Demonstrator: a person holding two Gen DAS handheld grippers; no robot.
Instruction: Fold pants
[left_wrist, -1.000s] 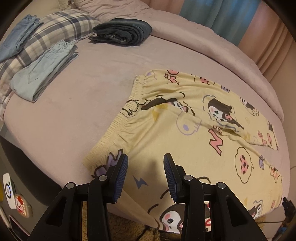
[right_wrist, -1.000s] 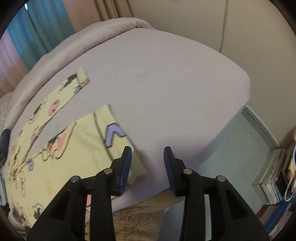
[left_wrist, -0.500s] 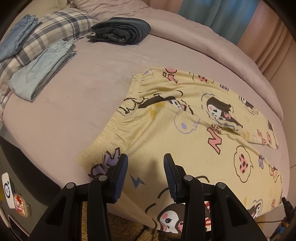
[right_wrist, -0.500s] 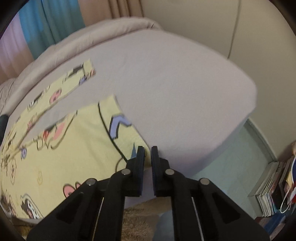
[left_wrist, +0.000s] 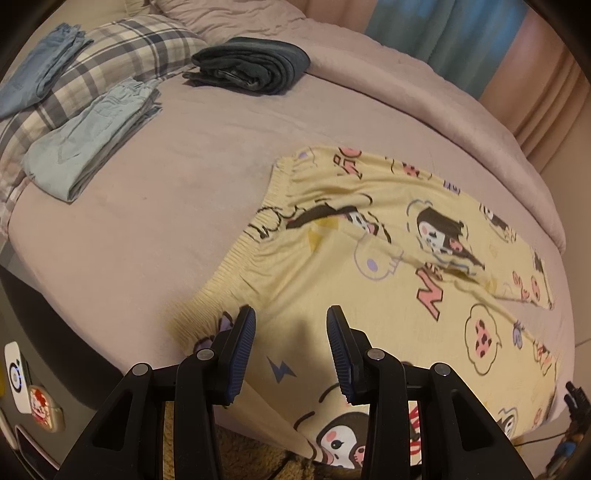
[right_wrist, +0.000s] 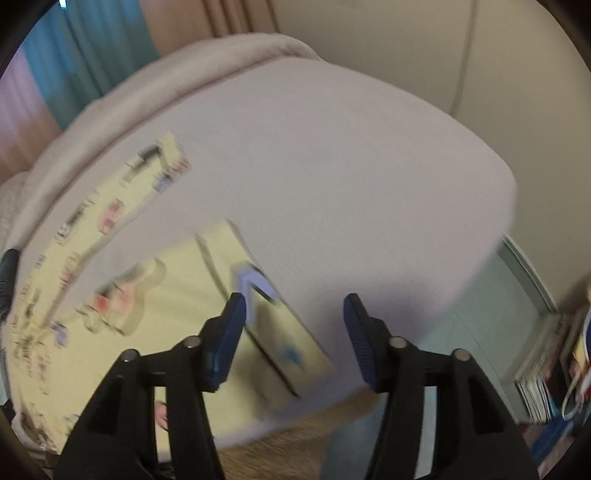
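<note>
Left wrist view: yellow cartoon-print pants (left_wrist: 388, 266) spread flat on the near right part of the bed (left_wrist: 177, 206), waistband (left_wrist: 258, 236) toward the left, legs running off to the right.
Left gripper (left_wrist: 291, 343): spread partway, hovering over the near waistband corner, nothing between the pads, cloth not pinched.
Right wrist view: blurred; near leg's hem (right_wrist: 258, 306) lying just inside the bed's near edge, far leg's hem (right_wrist: 166, 155) further back and to the left.
Right gripper (right_wrist: 293, 339): jaws have just been opening, now spread wide over the near hem; cloth under the gap but not pressed, so judged released.
Look of the pants: pale yellow, thin and soft, gathered elastic waist, black-and-pink character prints, purple chevron by the near hem; creased ridge across the crotch, legs splayed apart instead of stacked.
Risk, near edge: near side of the pants drooping over the mattress edge; likely to slide toward the floor if tugged from one end only.
Risk, single-layer pinch: thin fabric; catching only the top layer at waist or hem likely to leave the lower layer behind and skew the fold.
Risk, bedsheet: same soft surface beneath; a deep bite could gather the sheet with the cloth.
Risk, wrinkle: crotch crease likely to be locked in if folded over unsmoothed.
Other items: folded dark pants (left_wrist: 251, 68), folded light blue pants (left_wrist: 92, 133) and plaid pillow (left_wrist: 140, 40) far left, well apart.
</note>
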